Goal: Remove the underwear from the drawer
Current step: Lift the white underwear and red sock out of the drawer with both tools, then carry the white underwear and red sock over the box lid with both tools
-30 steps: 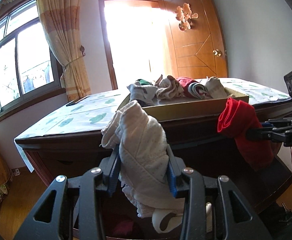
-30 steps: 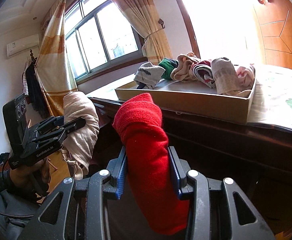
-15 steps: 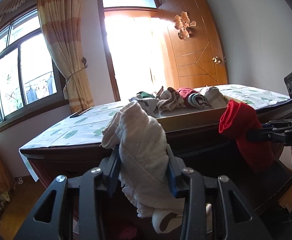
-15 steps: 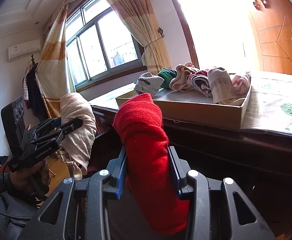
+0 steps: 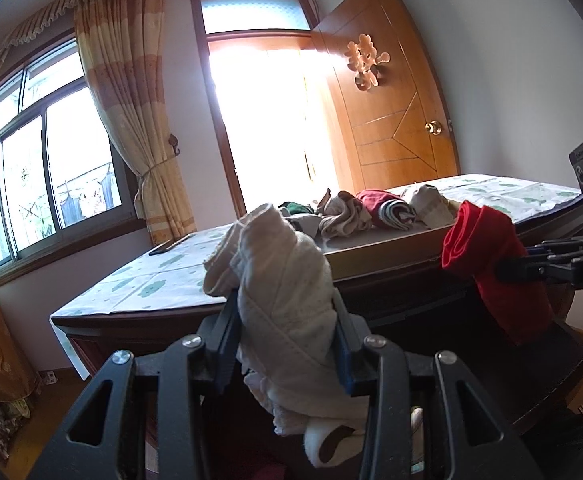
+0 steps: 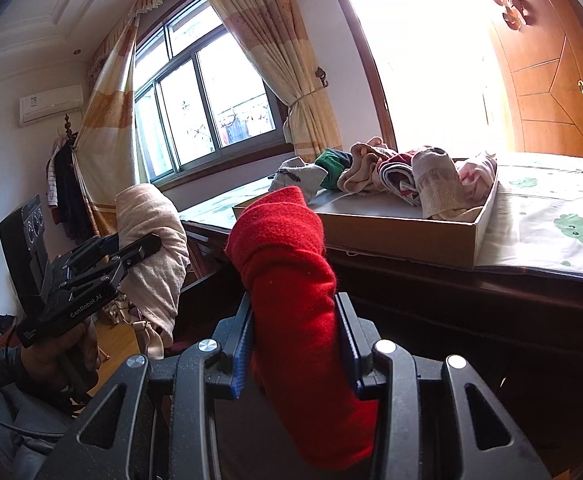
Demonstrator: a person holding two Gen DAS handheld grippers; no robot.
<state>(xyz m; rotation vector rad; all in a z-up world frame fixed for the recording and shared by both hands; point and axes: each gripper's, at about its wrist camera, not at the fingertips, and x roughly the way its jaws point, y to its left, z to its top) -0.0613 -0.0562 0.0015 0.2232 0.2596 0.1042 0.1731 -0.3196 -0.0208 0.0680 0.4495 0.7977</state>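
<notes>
While both tongs hang in front of the dark wooden table (image 5: 91, 322), each is clenched on one garment. The table top carries a white cloth with green prints (image 6: 547, 216), and on the cloth rests a shallow cardboard box (image 6: 403, 236). In the box lies a row of bunched underwear (image 6: 415, 174): grey, green, tan, striped red, beige and pink pieces, touching one another along the far wall. Left tongs (image 5: 287, 344): fingers pressed against both sides of a cream underwear piece (image 5: 279, 280), which bulges above the fingers and hangs below them; it is clear of the table and box, held in the air at about the table edge. Right tongs (image 6: 295, 344): fingers closed on a red underwear piece (image 6: 291, 264), folded over at the top and draping down between the fingers, likewise in the air, just short of the box's near wall. From the right wrist view the left tongs sit well to the left, near the table corner. The table's dark front and the box wall stand between the garments and the box interior. Behind: curtained window (image 5: 55, 168), bright doorway, open wooden door (image 5: 391, 112).
</notes>
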